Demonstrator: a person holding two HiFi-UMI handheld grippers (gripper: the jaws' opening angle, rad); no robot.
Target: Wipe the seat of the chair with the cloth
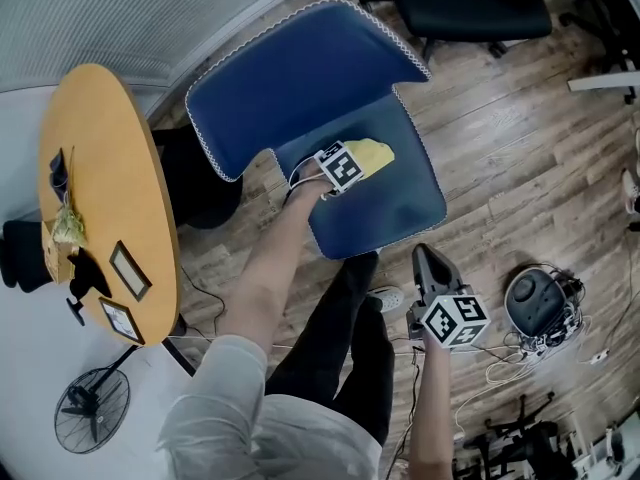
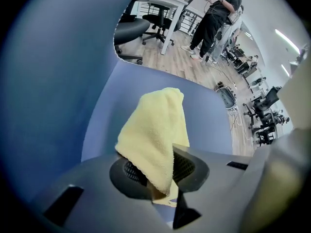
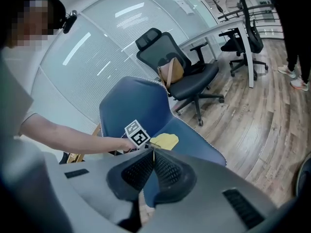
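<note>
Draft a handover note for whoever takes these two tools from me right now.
Left tool: shut on the yellow cloth, held at the back of the blue chair seat.
Right tool: shut, empty, in front of the chair, clear of it.
Done: cloth gripped and on the seat; wiped area can't be judged.
Left: wipe across the seat.

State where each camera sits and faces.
Head view: on head, steeply down at blue chair; forearms, left gripper, right gripper show.
Left gripper view: along its fingers, shut on the yellow cloth, toward the seat.
Right gripper view: held back, facing the chair; shut empty fingers, left arm.
Shared: chair and cloth, all views.
</note>
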